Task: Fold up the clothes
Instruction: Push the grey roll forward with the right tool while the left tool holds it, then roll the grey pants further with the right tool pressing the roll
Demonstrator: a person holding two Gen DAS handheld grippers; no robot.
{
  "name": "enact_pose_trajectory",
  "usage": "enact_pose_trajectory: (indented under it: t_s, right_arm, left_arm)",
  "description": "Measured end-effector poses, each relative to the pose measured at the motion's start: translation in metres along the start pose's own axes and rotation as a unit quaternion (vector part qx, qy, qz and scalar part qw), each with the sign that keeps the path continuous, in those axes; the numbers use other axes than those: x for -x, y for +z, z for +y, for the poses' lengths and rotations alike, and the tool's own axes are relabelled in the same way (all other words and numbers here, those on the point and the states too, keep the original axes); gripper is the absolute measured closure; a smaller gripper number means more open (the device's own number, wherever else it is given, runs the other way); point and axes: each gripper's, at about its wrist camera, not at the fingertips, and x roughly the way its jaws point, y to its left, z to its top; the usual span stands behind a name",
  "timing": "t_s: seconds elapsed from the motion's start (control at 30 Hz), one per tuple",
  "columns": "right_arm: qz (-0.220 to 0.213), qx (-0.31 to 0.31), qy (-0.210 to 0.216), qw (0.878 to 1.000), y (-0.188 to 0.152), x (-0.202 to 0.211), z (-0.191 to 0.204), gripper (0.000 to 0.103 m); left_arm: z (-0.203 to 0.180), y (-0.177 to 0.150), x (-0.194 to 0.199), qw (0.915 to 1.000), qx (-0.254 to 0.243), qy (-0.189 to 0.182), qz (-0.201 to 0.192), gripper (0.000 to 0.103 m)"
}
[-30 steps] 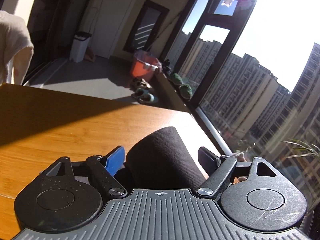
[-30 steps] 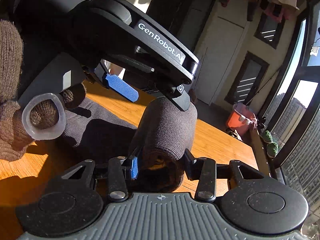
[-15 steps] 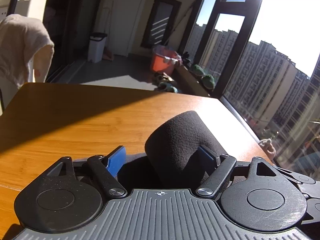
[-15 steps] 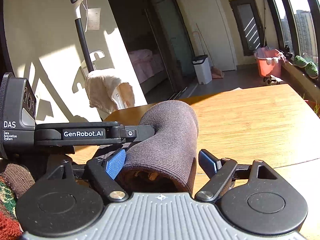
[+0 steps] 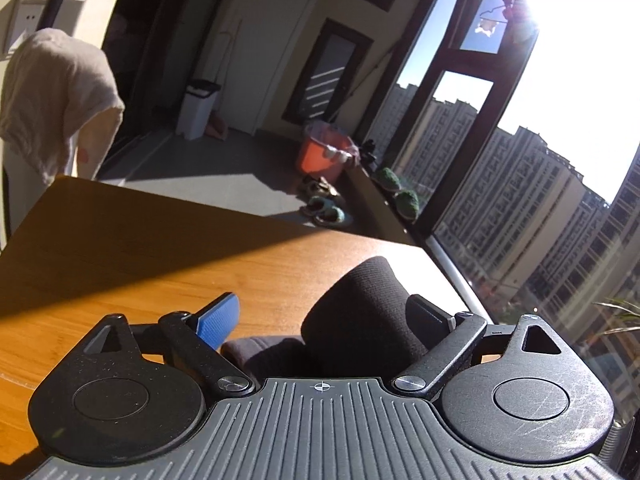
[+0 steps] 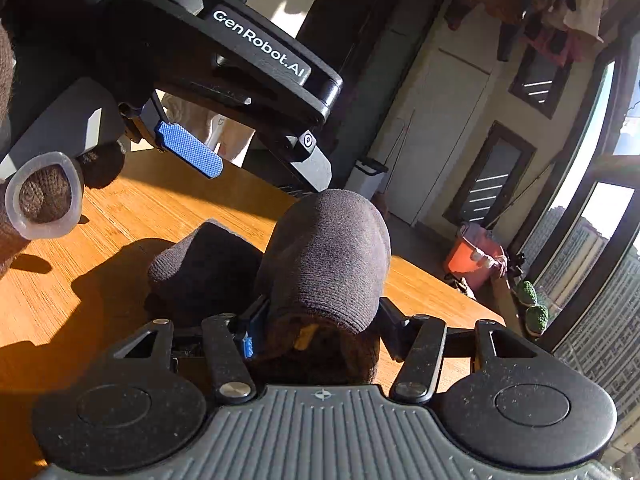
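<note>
On table [image 6: 100, 280]: one sock [image 6: 328, 256]; right claw [image 6: 320, 316] clamps it, left claw [image 5: 324, 316] agape.

1. A high-rise apartment home – tall residential towers [image 5: 520, 184] fill the floor-to-ceiling window [image 5: 472, 128].
2. Laundry [image 6: 560, 4] hangs overhead on the enclosed balcony.
3. Slippers [image 5: 324, 208], an orange bucket [image 5: 320, 152] and a white bin [image 5: 198, 108] sit on the floor – beyond the wooden table [image 5: 120, 264].

"GenRobot.AI" on the left hand-held gripper [image 6: 256, 164]
</note>
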Motion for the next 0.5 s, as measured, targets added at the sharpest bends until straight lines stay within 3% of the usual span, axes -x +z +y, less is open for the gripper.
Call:
enact_pose_trajectory:
  t_s: [0.03,0.13,0.23,0.33,0.43,0.5]
  right_arm:
    - [-0.003,0.022,-0.007,1.000,0.004,0.000,0.010,0.041]
    - [-0.022,-0.009,0.046,0.999,0.008,0.009,0.003,0.035]
    - [-0.029,-0.112,0.127,0.985,0.002,0.016,-0.031,0.027]
    - [-0.020,-0.242,0.186,0.952,-0.016,0.010,-0.070,0.026]
    - [0.004,-0.369,0.218,0.904,-0.040,-0.007,-0.099,0.026]
    - [0.015,-0.415,0.233,0.880,-0.050,-0.019,-0.103,0.024]
  left_arm:
    - [-0.005,-0.002,-0.003,1.0000,-0.007,-0.001,0.005,0.008]
    - [-0.007,-0.008,-0.010,0.9988,-0.035,0.032,0.012,0.007]
    - [0.007,-0.014,-0.008,0.9979,-0.039,0.049,0.012,0.005]
    - [0.023,-0.018,-0.002,0.9980,-0.026,0.056,0.012,0.005]
    - [0.037,-0.022,0.003,0.9982,-0.007,0.058,0.012,0.005]
    - [0.047,-0.024,0.004,0.9980,0.010,0.061,0.015,0.005]
